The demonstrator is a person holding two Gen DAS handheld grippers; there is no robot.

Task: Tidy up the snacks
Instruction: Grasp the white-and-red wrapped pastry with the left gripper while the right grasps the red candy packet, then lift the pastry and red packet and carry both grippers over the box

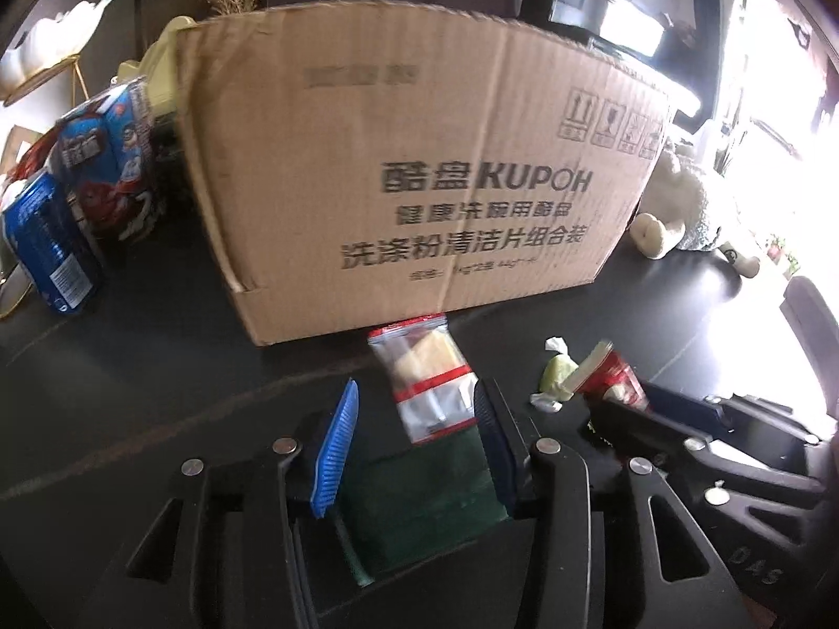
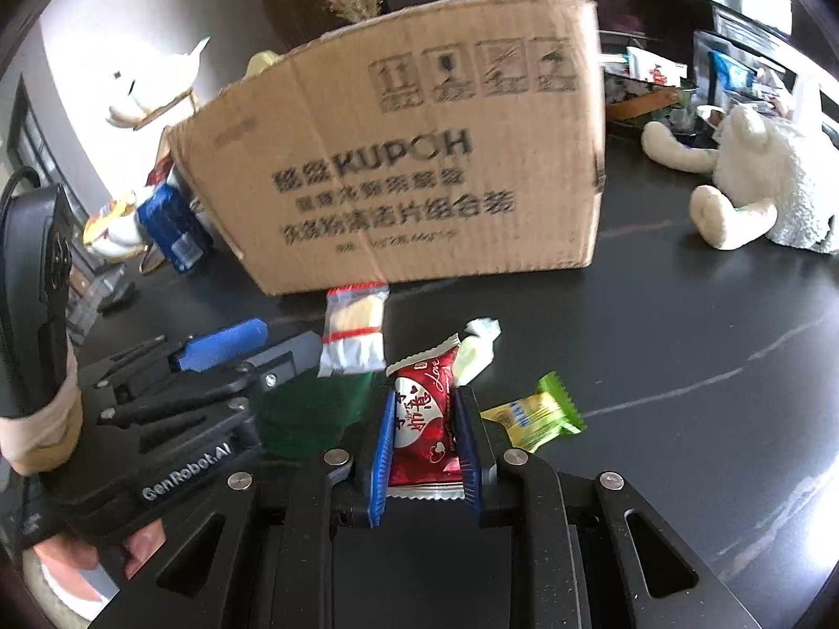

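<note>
Gripping a red snack packet [image 2: 423, 419], the right tool [image 2: 423, 432] has both blue pads pressed against the packet's long sides, with the packet's upper end projecting past the fingertips. The left tool [image 1: 414, 419] stands released: its blue pads are apart, and a clear packet with red bands [image 1: 427, 382] lies on the tabletop [image 1: 157, 393] between and ahead of them; the right pad appears close to the packet's edge, but contact cannot be confirmed. A dark green packet [image 1: 425, 503] lies under the left tool, between its fingers.

Location of the remaining items:
- A cardboard box [image 1: 409, 157] printed "KUPOH" stands directly behind the clear packet, its top open.
- A pale green wrapped sweet [image 2: 474, 351] lies just beyond the red snack packet.
- A yellow-green packet [image 2: 535, 416] lies just beside the right tool, on its right.
- A blue can [image 1: 50, 251] and a blue-and-red snack bag [image 1: 105, 157] stand to the left of the box.
- A white plush toy [image 2: 755, 183] sits to the right of the box, well apart from both tools.

In the right wrist view, a hand [image 2: 78, 550] holds the left tool's body.
</note>
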